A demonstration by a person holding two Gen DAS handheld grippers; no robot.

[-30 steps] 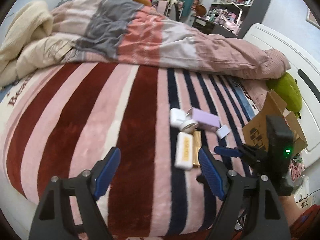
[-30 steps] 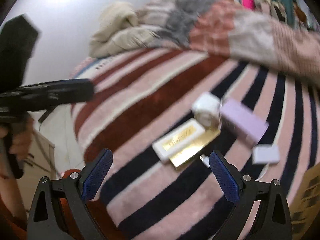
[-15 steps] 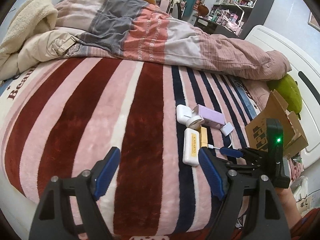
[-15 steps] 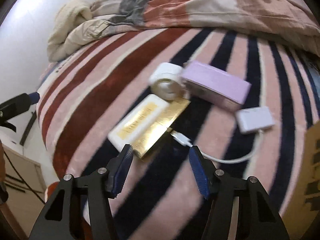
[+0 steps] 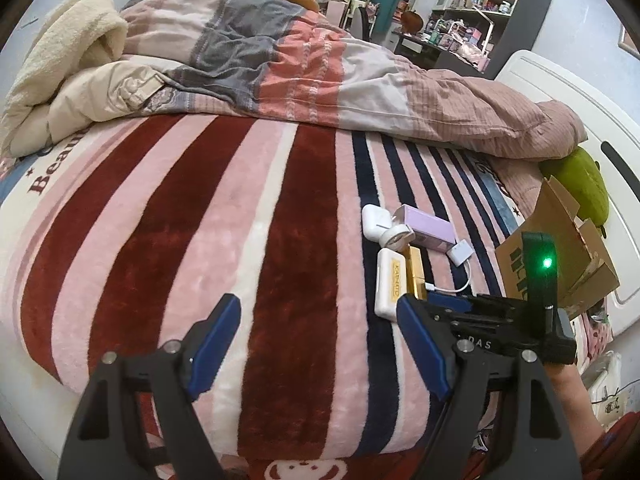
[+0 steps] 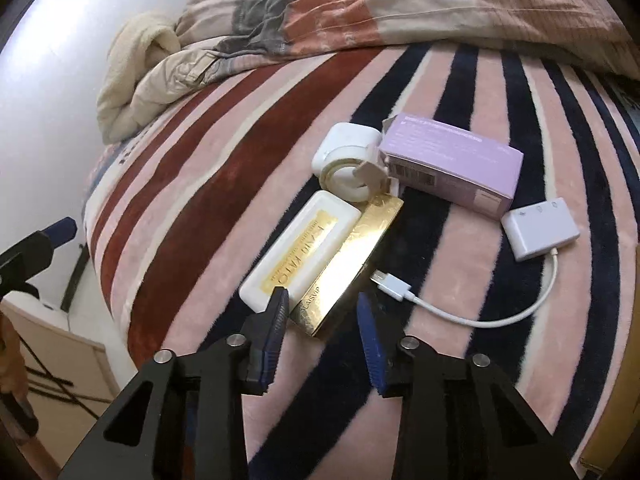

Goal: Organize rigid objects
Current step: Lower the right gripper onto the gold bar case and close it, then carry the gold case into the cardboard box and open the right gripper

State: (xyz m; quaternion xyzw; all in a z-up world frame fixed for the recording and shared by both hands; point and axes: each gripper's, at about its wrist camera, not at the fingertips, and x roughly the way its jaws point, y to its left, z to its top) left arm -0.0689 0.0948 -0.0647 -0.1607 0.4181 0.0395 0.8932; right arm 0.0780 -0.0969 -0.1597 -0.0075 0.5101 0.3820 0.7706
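My right gripper (image 6: 322,312) is low over the striped blanket (image 5: 200,208), and its jaws are closing, now down to a narrow gap. The near end of the gold box (image 6: 348,264) sits between the 2 blue pads; I can see the left pad at its near left corner, but a sliver of blanket shows between the right pad and the box, so I would not call it gripped.

The gold box lies flat and diagonal, its long side touching the white case with gold lettering (image 6: 298,252) on the left. At their far ends sits a white round tape dispenser (image 6: 352,178), touching a white charging case (image 6: 344,144) behind it. Just right of those is the lilac carton (image 6: 452,164) (its near flap stands open). A white adapter hub (image 6: 540,232) lies near the carton's right end, and its cable (image 6: 480,322) curves back so the plug ends just beside the gold box.

My left gripper (image 5: 320,344) stands wide with nothing between its pads, above a dark red stripe and well to the left of the cluster. From its camera I see the right gripper's black body with a green light, and an open cardboard box (image 5: 560,256) at the right edge of the bed, near the objects. A rumpled duvet (image 5: 300,68) is heaped across the far side.
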